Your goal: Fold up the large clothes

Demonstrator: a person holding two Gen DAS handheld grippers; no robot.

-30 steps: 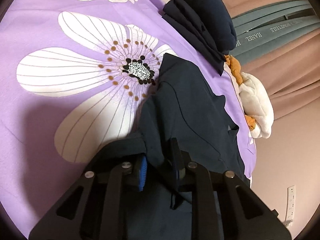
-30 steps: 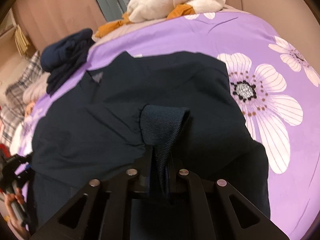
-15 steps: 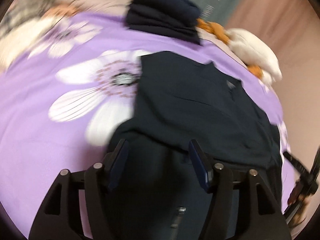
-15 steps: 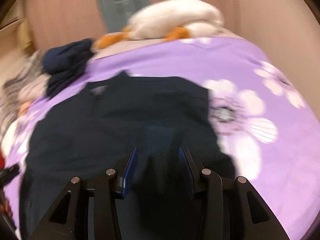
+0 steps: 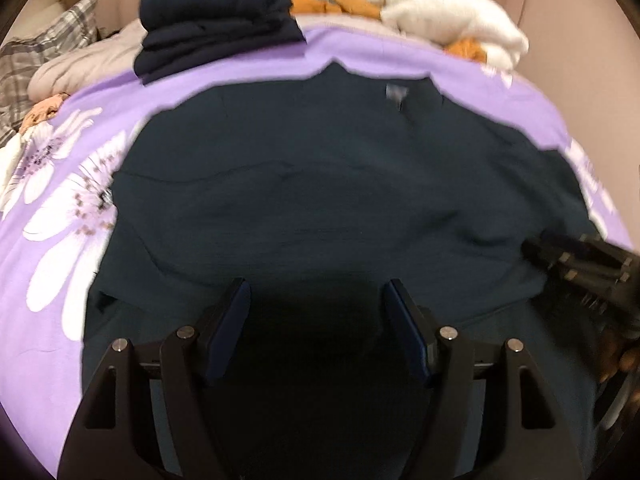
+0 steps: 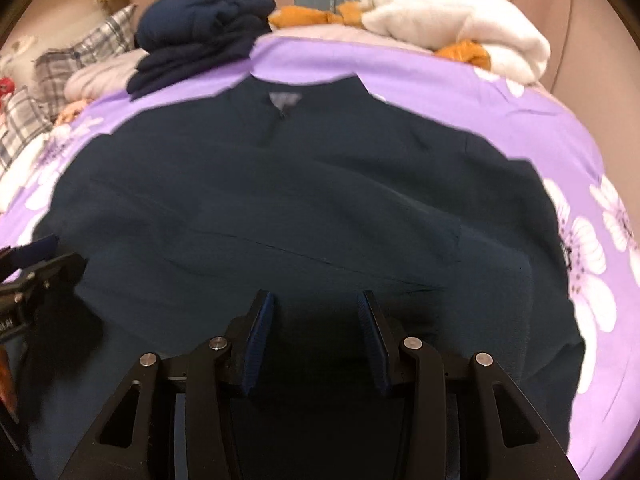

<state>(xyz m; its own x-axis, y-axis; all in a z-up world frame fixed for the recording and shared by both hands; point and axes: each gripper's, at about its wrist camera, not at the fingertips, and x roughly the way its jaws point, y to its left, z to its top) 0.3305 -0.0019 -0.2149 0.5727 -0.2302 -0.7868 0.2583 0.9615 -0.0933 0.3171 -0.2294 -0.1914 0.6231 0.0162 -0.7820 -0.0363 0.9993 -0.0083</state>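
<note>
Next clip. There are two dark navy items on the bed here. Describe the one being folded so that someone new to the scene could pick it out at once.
Start from the purple floral bedspread. The dark navy garment lies spread flat across its middle, neckline and small grey label pointing toward the far edge. Unlike the folded navy stack behind it, beside the white and orange plush toy, it is a single wide layer, not a compact pile.
</note>
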